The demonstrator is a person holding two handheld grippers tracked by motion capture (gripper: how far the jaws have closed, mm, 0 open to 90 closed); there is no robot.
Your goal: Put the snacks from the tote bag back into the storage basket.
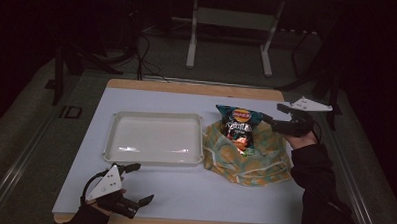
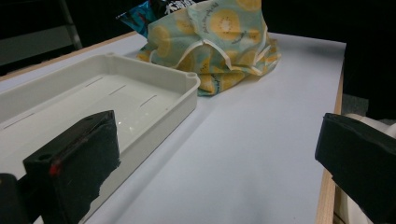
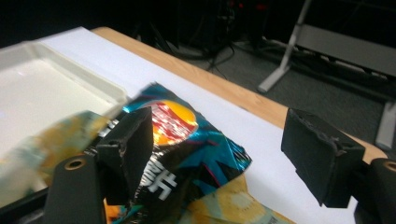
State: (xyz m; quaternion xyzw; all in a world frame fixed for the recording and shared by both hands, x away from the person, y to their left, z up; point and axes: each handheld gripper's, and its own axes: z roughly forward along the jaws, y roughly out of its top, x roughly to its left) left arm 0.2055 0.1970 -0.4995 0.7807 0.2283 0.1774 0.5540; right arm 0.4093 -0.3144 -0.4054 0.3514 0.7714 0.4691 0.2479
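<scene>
High view: chip bag (image 1: 240,124) in patterned cloth bag (image 1: 245,158); white tray (image 1: 154,138) bare.

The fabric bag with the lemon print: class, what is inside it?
A blue crisp packet stands in the fabric bag, its top sticking out. Its lower part, and anything else inside, is covered by the cloth.

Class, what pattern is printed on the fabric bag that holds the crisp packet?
Yellow citrus slices on pale teal fabric bag, clearest in the left gripper view.

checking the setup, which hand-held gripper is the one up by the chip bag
The right hand-held gripper, jaws open around the chip bag's top edge. The left hand-held gripper sits open near the table's front edge, below the tray.
</scene>
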